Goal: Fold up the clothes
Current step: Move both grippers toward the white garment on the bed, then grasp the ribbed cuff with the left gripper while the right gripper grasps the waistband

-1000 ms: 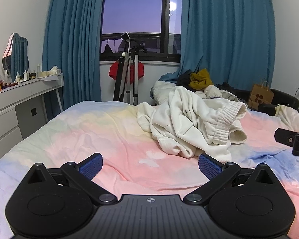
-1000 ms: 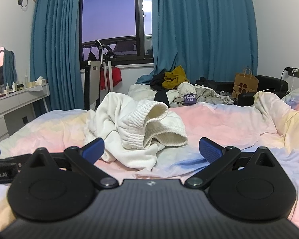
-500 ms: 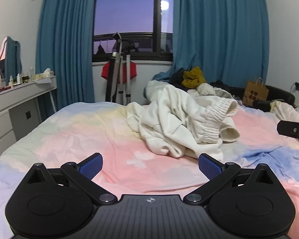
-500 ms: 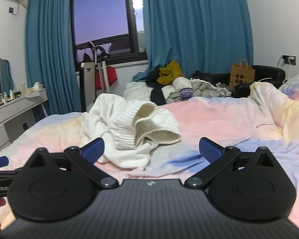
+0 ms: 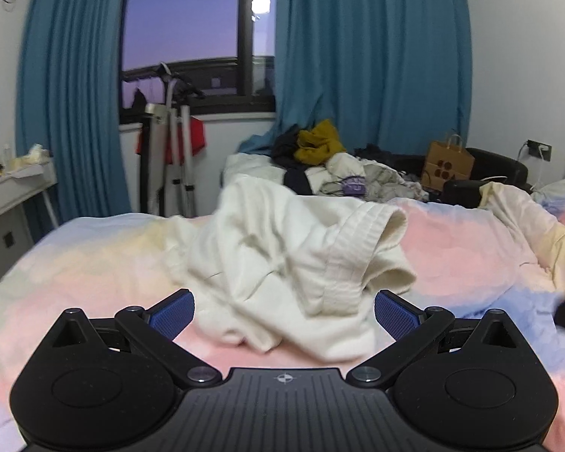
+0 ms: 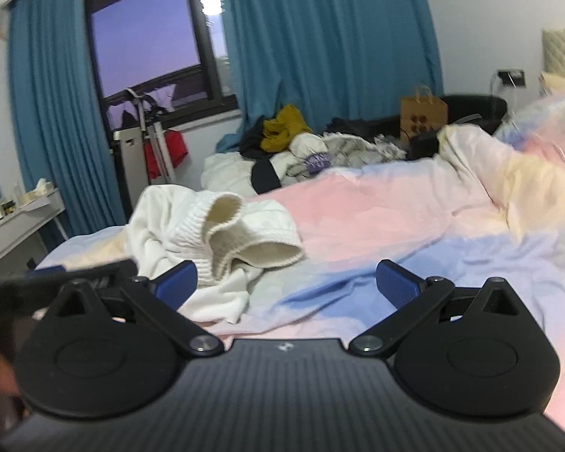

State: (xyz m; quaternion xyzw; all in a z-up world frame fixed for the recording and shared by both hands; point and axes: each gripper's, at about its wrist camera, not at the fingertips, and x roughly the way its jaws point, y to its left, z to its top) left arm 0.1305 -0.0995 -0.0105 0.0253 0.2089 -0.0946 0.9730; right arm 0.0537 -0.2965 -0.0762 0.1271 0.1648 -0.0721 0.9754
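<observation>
Both our left gripper (image 5: 284, 310) and right gripper (image 6: 287, 280) hang spread wide and empty above the pastel bedspread (image 5: 459, 248), with the crumpled white garment (image 5: 282, 252) lying just ahead of them.

Both tools have moved closer to the crumpled white garment (image 5: 290, 260), the left tool (image 5: 284, 314) nearest.

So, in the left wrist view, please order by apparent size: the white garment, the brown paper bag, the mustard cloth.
1. white garment, though it is nearest the camera.
2-3. brown paper bag and mustard cloth look alike.
</observation>
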